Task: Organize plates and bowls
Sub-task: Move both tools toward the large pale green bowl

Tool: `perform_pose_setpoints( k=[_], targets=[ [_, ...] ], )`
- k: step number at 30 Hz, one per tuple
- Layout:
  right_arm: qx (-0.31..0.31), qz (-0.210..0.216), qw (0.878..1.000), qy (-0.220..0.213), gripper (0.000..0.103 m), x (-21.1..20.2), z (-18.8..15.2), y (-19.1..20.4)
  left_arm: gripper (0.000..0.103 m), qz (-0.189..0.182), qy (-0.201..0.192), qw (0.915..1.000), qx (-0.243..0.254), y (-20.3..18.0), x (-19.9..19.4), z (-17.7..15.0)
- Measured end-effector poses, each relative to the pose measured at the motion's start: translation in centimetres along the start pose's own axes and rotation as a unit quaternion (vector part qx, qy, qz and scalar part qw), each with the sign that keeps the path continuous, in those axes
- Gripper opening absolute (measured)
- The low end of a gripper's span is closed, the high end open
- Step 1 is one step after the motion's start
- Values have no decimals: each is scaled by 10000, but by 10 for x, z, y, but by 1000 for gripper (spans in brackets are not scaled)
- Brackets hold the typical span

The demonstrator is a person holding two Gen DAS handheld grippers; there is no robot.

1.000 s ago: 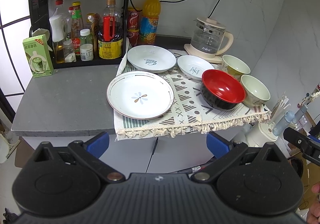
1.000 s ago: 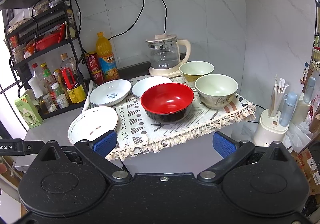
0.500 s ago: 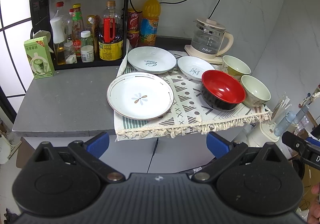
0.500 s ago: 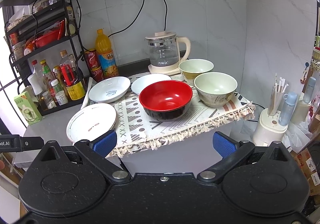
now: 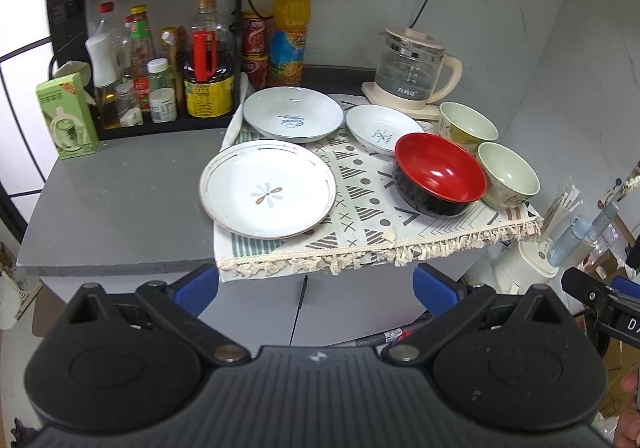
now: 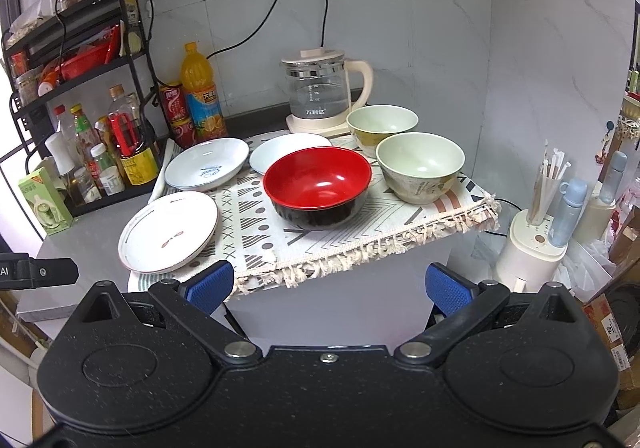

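Kitchen counter mid-frame. Flower plate (image 5: 267, 193) smooth, breakable: best pinched at rim. Left gripper (image 5: 316, 290), right gripper (image 6: 328, 288) wide, empty.

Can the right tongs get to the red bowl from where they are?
Probably yes. The right tongs are open and empty, short of the counter's front edge, and the red bowl stands near the front of the patterned cloth with nothing between them. The green bowl beside it stands apart.
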State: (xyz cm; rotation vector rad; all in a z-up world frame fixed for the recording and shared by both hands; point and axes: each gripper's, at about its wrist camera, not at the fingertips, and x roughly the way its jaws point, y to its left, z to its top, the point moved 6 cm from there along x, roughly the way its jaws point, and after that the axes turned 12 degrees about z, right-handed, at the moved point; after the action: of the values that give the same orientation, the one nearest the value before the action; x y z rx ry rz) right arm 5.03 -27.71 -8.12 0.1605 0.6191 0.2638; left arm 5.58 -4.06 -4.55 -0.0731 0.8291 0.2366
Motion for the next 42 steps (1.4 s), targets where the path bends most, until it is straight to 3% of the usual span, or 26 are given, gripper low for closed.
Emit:
perform_pose_setpoints(
  k=[11, 26, 42],
  targets=[
    [182, -158, 9997, 21, 103, 14, 12, -24, 102, -210, 120, 9995, 194, -33, 37, 22],
    [542, -556, 9970, -9, 103, 57, 44, -67, 102, -569, 216, 9967, 546, -77, 98, 84],
    [983, -1122, 9888, -21, 103, 98, 71, -91, 102, -1197, 352, 9859, 1113, -122, 158, 133]
  ],
)
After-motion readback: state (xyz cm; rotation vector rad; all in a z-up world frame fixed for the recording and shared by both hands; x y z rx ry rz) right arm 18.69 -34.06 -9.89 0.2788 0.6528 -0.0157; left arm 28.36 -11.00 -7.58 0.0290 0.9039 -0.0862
